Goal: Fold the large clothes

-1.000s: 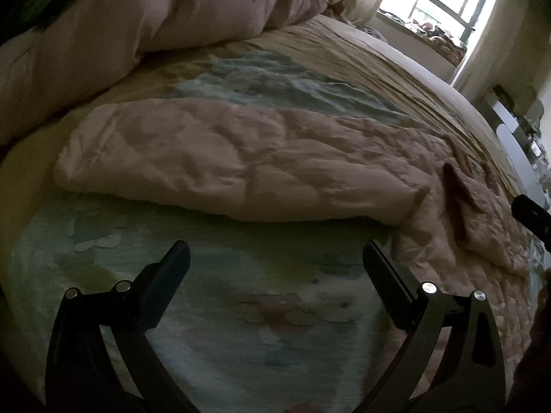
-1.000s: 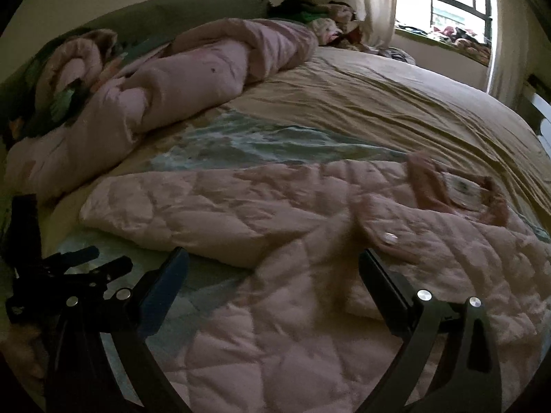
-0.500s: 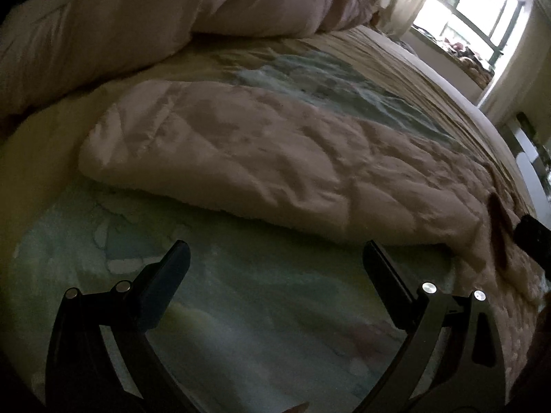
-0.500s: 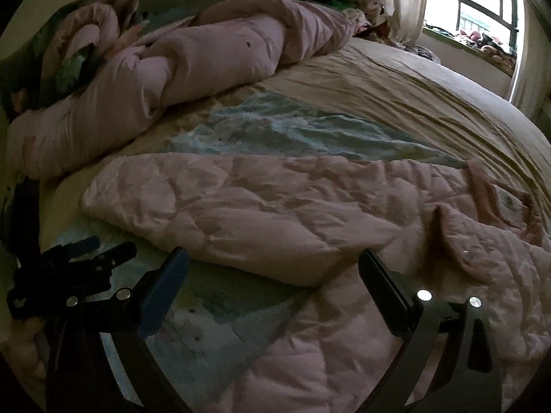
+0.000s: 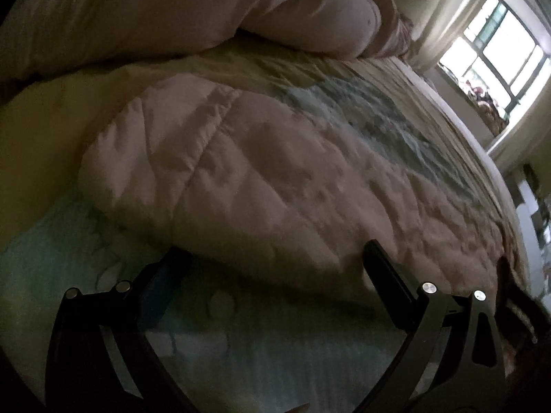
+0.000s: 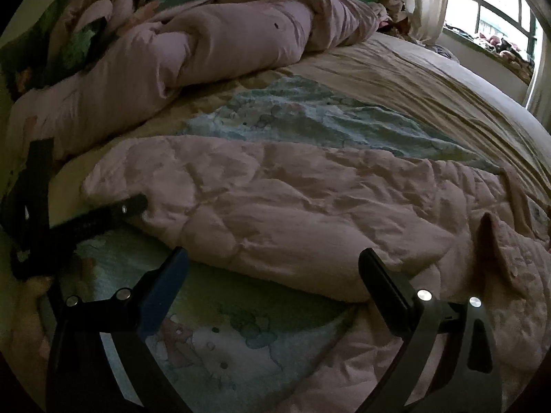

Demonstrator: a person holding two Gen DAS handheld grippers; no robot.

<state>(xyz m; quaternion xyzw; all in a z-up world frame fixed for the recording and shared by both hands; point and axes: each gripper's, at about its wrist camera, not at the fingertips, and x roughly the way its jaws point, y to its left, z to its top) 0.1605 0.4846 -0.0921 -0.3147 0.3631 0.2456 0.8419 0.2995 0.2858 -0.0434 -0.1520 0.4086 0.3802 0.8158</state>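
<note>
Jacket (image 6: 292, 213) just beyond right claw (image 6: 272, 275)

quilted jacket (image 6: 292, 213) cut off at the right edge, its underside hidden against the bed sheet (image 6: 241, 337)

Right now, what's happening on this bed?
A person holding tongs in each hand is working on a pink quilted jacket spread across a bed with a pale blue and beige printed sheet. The left tongs are open at the near edge of a folded section. The right tongs are open beside it, gripping nothing. A bunched pink duvet lies behind.
</note>
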